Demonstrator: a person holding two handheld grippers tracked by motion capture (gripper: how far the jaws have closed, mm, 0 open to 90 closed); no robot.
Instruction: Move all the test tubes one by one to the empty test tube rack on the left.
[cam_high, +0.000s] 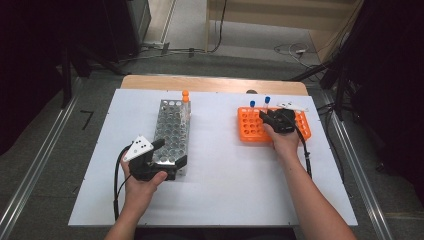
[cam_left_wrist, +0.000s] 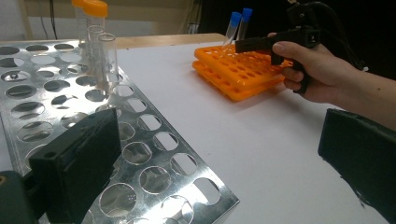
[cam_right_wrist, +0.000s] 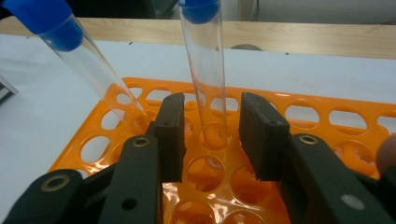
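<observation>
Over the orange tube rack (cam_right_wrist: 327, 116), your right gripper (cam_right_wrist: 212, 135) straddles the nearer blue-capped test tube (cam_right_wrist: 205, 70), which stands in a hole there; both pads have a gap to the glass, so the jaws are open around it. Your left gripper (cam_high: 167, 154) sits with jaws spread at the near end of the metal tube rack (cam_high: 170, 130), not clamping it.

Both forearms in from the bottom, one gripper per hand.
Left gripper (cam_high: 169, 153) held low at left, jaws spread wide apart, pointing forward. Right gripper (cam_right_wrist: 212, 135) reached further forward at right, arm extended, jaws narrowed with a gap left between the pads, hand wrapped round the grip.
</observation>
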